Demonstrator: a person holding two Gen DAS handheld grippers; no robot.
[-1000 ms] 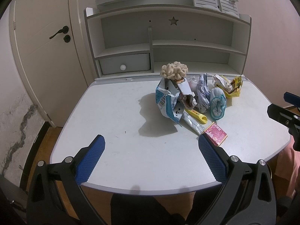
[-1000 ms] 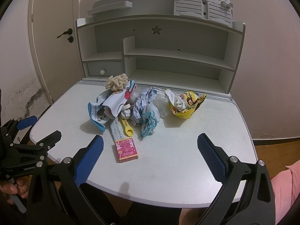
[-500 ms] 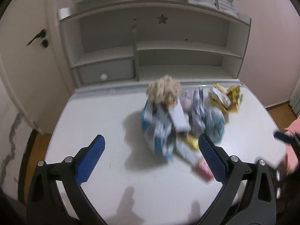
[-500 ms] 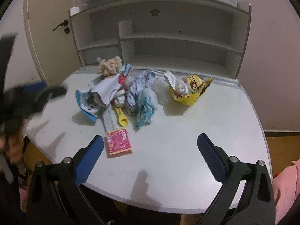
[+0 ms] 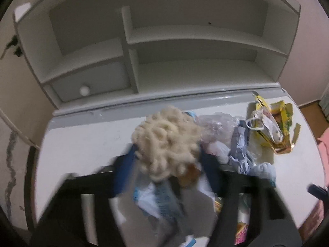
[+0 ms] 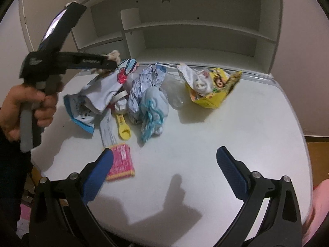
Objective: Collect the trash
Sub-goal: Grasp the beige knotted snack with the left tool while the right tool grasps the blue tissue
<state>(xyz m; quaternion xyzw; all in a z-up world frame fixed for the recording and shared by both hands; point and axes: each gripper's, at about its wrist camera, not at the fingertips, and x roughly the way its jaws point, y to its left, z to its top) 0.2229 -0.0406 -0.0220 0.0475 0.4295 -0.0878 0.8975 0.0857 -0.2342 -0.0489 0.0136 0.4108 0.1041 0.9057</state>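
Left claw (image 5: 166, 168) jaws just closing around cream noodle-like clump (image 5: 166, 138) atop trash pile (image 6: 131, 90) mid-tabletop (image 6: 236, 127); contact blurred, grip unconfirmed. Top piece likely first since most exposed. Right claw (image 6: 164, 164) wide, empty, hovering beside pink packet (image 6: 121, 162).

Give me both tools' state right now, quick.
Left tool: has just been closing around the cream yarn clump; grip cannot be told.
Right tool: open, empty.
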